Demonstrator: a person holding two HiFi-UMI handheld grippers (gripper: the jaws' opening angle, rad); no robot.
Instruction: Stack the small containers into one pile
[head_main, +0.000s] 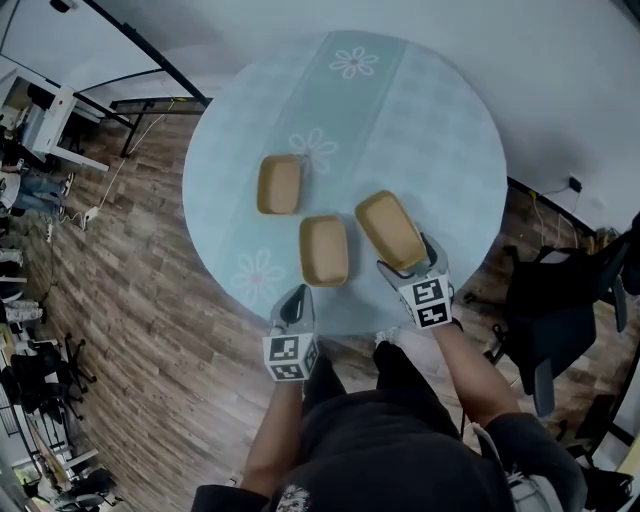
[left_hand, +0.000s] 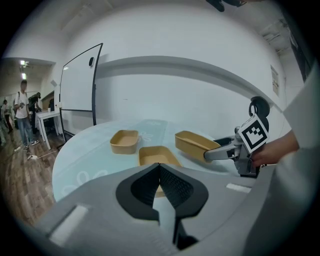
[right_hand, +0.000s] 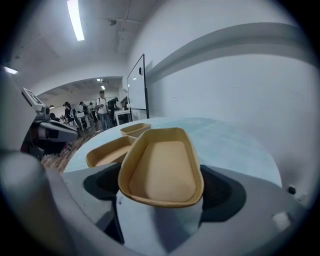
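Clenched on its load, the right claw (head_main: 407, 258) grasps the held tray (head_main: 390, 228) by its near end, with one jaw against each side wall. In the right gripper view this tan tray fills the middle of the frame, open side up, and its rim sits between the two dark pads. In the left gripper view it shows at centre right, tilted with the far end higher, and it looks to be clear of the bench (head_main: 440, 120).

The left claw (head_main: 297, 298) is closed, its jaws meeting tip to tip with nothing between them. In the head view it sits at lower centre, at the bench's near edge, well apart from the right claw.

The middle tray (head_main: 324, 250) lies flat on the bench at the centre of the head view, just left of the held tray and just beyond the left claw's tip. The far tray (head_main: 280, 184) lies flat further up and to the left, apart from the middle tray and beside a flower print on the pale blue cloth. None of the three trays is nested in another.

The bench is round. A wood floor (head_main: 130, 330) fills the left of the head view, and a dark chair (head_main: 550, 320) stands at the right edge. A whiteboard (left_hand: 80, 85) stands at the upper left of the left gripper view.
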